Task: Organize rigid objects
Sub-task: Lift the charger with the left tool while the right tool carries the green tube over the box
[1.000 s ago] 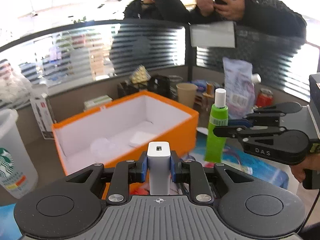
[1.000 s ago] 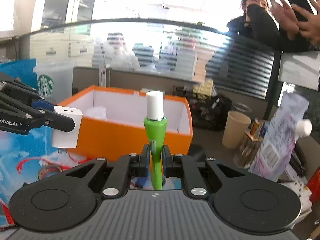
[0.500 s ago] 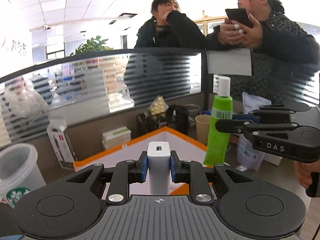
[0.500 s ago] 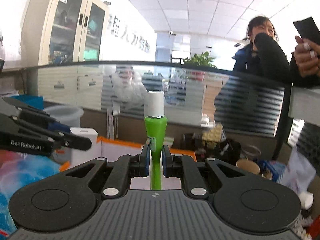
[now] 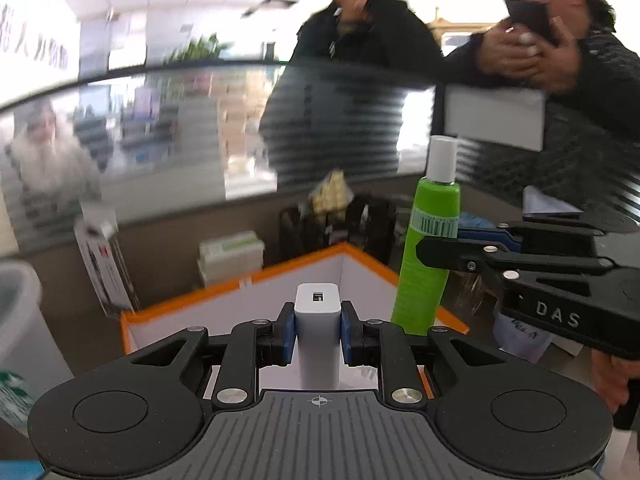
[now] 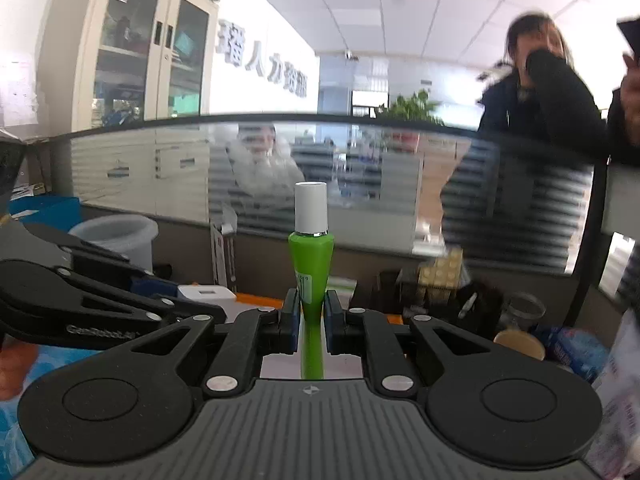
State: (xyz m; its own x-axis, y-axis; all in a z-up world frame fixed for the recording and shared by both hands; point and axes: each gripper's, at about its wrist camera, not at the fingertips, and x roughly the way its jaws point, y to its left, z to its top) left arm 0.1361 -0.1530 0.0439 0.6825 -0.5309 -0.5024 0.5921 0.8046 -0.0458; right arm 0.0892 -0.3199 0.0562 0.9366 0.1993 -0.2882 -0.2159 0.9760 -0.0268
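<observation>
My left gripper [image 5: 318,338] is shut on a white charger block [image 5: 317,320], held upright above the near side of an orange box [image 5: 400,270] with white inner walls. To its right the right gripper [image 5: 432,246] pinches a green tube with a white cap [image 5: 430,248], also upright. In the right wrist view that green tube [image 6: 311,264] stands between the blue pads of my right gripper [image 6: 312,320], shut on its narrow lower end. The left gripper [image 6: 208,312] with the charger block [image 6: 206,294] shows at the left. Only a strip of the orange box rim [image 6: 256,301] is seen there.
A striped glass partition [image 5: 180,140] runs behind the desk, with two people leaning on it. Against it stand a white carton [image 5: 104,256], a stack of small boxes [image 5: 232,252] and black clutter [image 5: 344,220]. A plastic cup [image 6: 116,236] and a paper cup [image 6: 518,342] flank the box.
Both grippers have risen with their loads. The box has dropped low in both views, and the partition and ceiling fill more of the frames. The tube has stayed to the right of the charger.
</observation>
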